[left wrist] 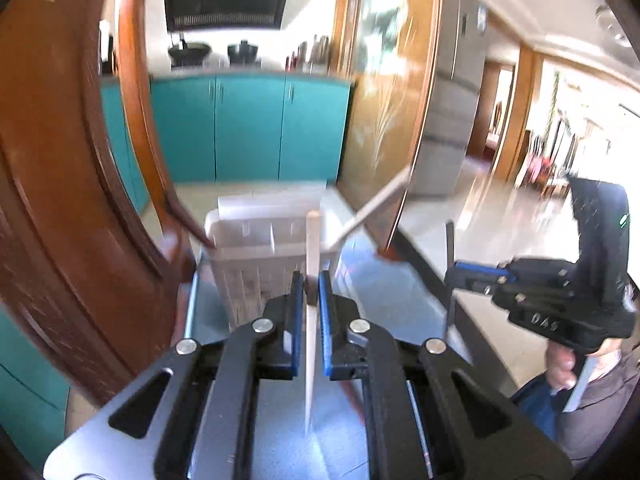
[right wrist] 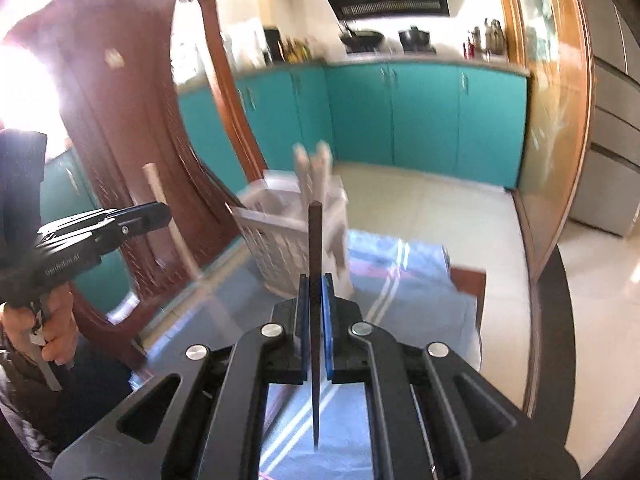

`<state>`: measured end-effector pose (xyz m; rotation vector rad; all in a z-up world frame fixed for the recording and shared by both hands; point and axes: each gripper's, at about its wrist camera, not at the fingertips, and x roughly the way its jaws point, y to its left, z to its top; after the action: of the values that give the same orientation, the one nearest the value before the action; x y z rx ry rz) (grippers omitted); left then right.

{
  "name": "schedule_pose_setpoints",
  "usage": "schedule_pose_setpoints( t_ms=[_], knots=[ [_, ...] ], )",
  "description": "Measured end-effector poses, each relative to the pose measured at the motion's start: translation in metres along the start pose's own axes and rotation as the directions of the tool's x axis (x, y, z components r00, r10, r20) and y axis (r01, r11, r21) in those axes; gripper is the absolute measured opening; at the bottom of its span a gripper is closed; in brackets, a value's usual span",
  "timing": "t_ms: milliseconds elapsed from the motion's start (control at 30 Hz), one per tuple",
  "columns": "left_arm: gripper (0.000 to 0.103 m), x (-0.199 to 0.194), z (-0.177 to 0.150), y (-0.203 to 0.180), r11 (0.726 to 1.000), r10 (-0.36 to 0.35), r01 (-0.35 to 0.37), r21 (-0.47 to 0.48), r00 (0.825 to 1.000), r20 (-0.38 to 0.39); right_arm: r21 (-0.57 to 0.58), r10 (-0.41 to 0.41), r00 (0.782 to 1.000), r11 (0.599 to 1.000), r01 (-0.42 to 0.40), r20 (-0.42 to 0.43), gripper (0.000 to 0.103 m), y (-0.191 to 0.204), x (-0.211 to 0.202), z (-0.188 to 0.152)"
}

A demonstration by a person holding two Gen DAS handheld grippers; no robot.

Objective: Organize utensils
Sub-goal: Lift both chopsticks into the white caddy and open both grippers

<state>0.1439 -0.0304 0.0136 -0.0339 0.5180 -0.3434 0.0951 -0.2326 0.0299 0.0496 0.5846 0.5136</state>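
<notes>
pinched between the blue pads of the left tongs [left wrist: 311, 280] is a pale cream chopstick [left wrist: 312, 248], upright, its thin tip hanging below the jaws toward the camera. likewise the right tongs [right wrist: 316, 284] are clamped tight on a dark brown chopstick [right wrist: 315, 240], held the same way.

each grip is a narrow pinch near mid-length on a slim, smooth stick — my guess is that a quick swing or a knock on a rim could pivot or slip it out. just ahead stands the white slotted plastic utensil basket [right wrist: 280, 248] with dividers, on a blue striped cloth [right wrist: 404, 276] over the glass surface [right wrist: 208, 300]; pale sticks already lean in it, so a lowered stick could foul them, catch a divider, or tip the light basket. a carved reddish-brown wooden chair [right wrist: 132, 128] crowds the left side, near enough to clip.

both tongs point forward and moderately downward at the basket, side by side, each held by a hand [right wrist: 56, 320] on a pistol-style handle.
</notes>
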Motion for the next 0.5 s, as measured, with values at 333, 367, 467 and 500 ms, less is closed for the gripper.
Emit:
schedule_pose_setpoints(
  t_ms=[333, 367, 467, 500],
  knots=[
    [0.008, -0.063, 0.112, 0.014, 0.999, 0.011, 0.002, -0.050, 0.964, 0.265, 0.006, 0.086, 0.974, 0.996, -0.089, 0.211, 0.007, 0.010, -0.029, 0.100],
    [0.008, -0.063, 0.119, 0.019, 0.997, 0.035, -0.016, -0.069, 0.958, 0.283, 0.017, 0.085, 0.970, 0.996, -0.091, 0.228, 0.007, 0.009, -0.027, 0.108],
    [0.008, -0.051, 0.127, 0.031, 0.991, 0.079, -0.044, -0.123, 0.954, 0.290, 0.066, 0.058, 0.965, 0.995, -0.077, 0.256, 0.007, 0.010, -0.026, 0.116],
    [0.008, -0.051, 0.126, 0.032, 0.990, 0.089, -0.052, -0.131, 0.952, 0.293, 0.087, 0.048, 0.961, 0.993, -0.075, 0.273, 0.007, 0.008, -0.024, 0.118]
  ],
)
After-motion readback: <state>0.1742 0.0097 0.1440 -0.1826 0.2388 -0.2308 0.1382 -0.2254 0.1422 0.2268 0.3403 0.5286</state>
